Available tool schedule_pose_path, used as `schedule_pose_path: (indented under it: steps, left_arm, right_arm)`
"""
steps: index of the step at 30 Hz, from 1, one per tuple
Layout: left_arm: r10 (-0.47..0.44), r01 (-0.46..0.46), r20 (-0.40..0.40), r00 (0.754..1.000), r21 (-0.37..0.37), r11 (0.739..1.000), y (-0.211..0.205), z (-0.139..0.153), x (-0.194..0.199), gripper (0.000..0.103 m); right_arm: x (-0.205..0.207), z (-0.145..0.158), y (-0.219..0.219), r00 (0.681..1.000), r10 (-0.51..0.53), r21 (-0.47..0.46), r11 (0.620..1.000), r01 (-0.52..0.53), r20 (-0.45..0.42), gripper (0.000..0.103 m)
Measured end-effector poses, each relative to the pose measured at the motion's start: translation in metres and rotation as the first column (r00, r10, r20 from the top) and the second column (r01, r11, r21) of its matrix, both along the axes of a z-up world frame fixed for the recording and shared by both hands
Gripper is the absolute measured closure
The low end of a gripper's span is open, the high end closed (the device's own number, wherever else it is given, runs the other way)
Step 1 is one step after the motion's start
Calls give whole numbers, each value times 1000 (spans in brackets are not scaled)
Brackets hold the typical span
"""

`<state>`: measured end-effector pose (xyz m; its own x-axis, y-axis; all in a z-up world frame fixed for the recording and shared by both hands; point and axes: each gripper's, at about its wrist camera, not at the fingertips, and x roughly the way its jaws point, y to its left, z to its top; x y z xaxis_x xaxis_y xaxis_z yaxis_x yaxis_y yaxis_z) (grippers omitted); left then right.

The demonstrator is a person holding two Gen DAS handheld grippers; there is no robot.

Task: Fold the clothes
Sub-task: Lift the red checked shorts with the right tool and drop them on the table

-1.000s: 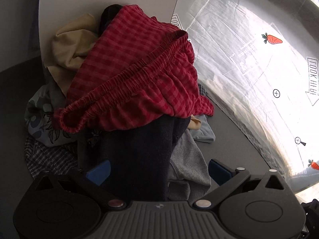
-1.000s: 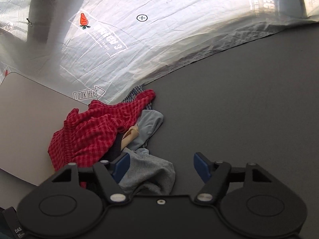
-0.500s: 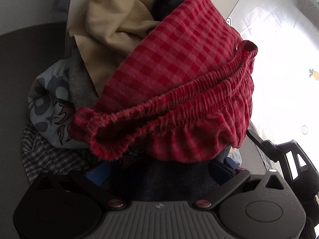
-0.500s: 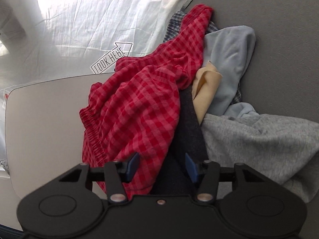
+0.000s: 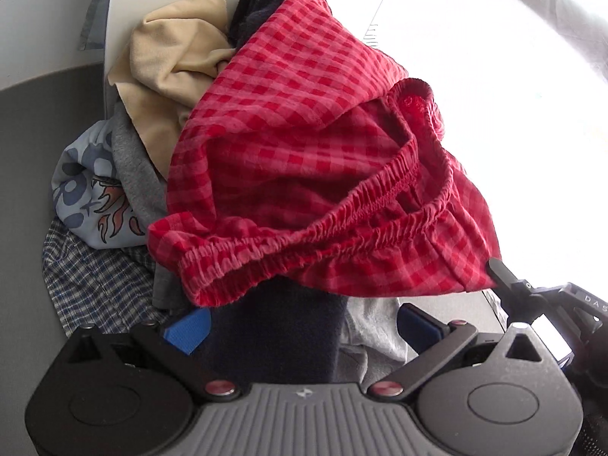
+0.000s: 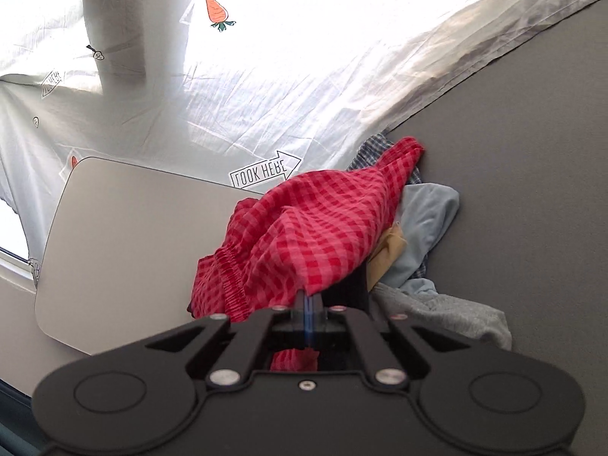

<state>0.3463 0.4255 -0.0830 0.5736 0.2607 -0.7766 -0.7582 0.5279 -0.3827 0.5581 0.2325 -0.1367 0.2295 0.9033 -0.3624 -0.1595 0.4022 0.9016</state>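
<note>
Red checked shorts (image 5: 304, 152) with an elastic waistband top a heap of clothes. My right gripper (image 6: 308, 300) is closing its jaws to a tight pinch on the edge of the red shorts (image 6: 323, 228), with the pads pressed on the cloth. In the left wrist view the right gripper (image 5: 532, 296) tugs that edge out to the right. My left gripper (image 5: 304, 326) is open low at the heap, and a dark navy garment (image 5: 281, 334) lies loose between its blue pads (image 5: 188, 328).
Under the shorts lie a beige garment (image 5: 171, 76), a grey sweatshirt (image 6: 437, 315), a pale blue printed shirt (image 5: 83, 197) and a blue plaid shirt (image 5: 87, 277). A white board (image 6: 133, 247) sits left of the heap. A white carrot-print sheet (image 6: 304, 76) lies beyond, grey surface (image 6: 532, 190) right.
My right gripper came in from the open grey surface to the heap and shut on the red shorts' edge. The waistband now stretches toward the right. The left gripper stayed open at the heap.
</note>
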Motion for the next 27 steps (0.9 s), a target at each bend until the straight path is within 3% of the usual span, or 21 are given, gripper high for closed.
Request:
schedule_pose_path:
  steps: [7, 14, 18, 23, 27]
  left_arm:
    - [-95, 96, -29, 995, 37, 995, -80, 9, -8, 0]
    - [-208, 210, -48, 977, 39, 977, -176, 7, -23, 0]
    - [-273, 275, -45, 961, 37, 961, -229, 4, -32, 0]
    - [-333, 334, -37, 942, 12, 943, -287, -4, -43, 0]
    - [-375, 374, -44, 926, -20, 927, -327, -13, -50, 0]
  right_arm:
    - [-28, -10, -145, 983, -181, -67, 982, 179, -29, 103]
    - [-73, -31, -305, 938, -339, -161, 932, 324, -78, 103]
    - [-104, -40, -397, 912, -405, -224, 896, 383, -61, 103]
    - [-126, -42, -514, 846, -533, -295, 810, 507, -7, 103]
    - [-138, -39, -592, 757, -647, -386, 677, 626, 92, 103]
